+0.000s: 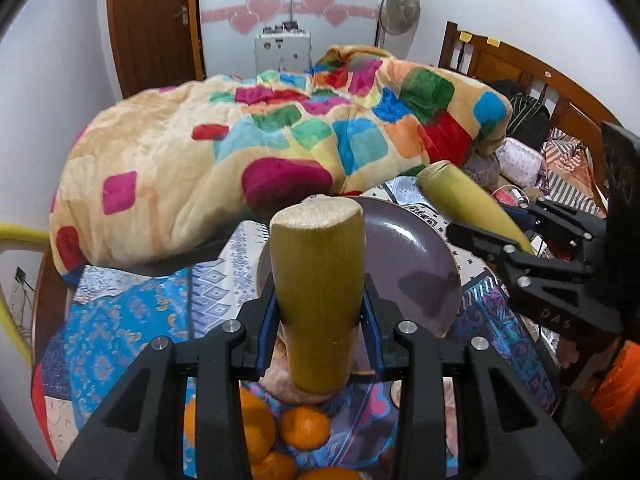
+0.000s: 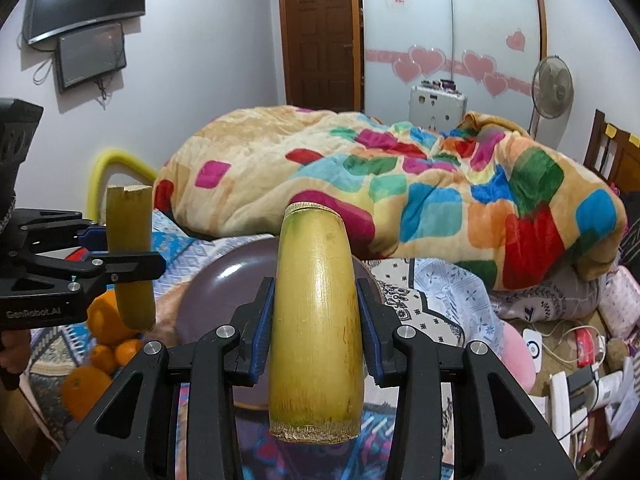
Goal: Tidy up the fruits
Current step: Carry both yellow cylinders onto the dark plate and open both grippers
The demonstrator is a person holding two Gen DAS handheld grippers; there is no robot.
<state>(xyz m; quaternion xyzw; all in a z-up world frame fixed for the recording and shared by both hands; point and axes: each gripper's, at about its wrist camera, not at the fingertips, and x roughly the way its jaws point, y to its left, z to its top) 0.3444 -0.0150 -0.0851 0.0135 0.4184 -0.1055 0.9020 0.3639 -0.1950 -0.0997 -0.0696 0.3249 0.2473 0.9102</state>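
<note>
My left gripper [image 1: 320,320] is shut on a yellow-green sugarcane piece [image 1: 318,292], held upright above the bed. My right gripper [image 2: 316,320] is shut on a second sugarcane piece [image 2: 316,320], also lifted. Each shows in the other view: the right gripper [image 1: 516,240] with its cane [image 1: 468,200] at right, the left gripper [image 2: 120,268] with its cane [image 2: 130,256] at left. A purple plate [image 1: 416,264] lies on the bedsheet ahead of both and also shows in the right wrist view [image 2: 224,284]. Several oranges [image 1: 304,428] lie below the left gripper and show in the right wrist view [image 2: 108,328].
A big patchwork quilt [image 1: 240,152] is heaped behind the plate. The wooden headboard [image 1: 520,68] and piled clothes, bags and cables [image 2: 568,344] fill the right side. A fan [image 1: 400,8] and a wardrobe stand at the back wall.
</note>
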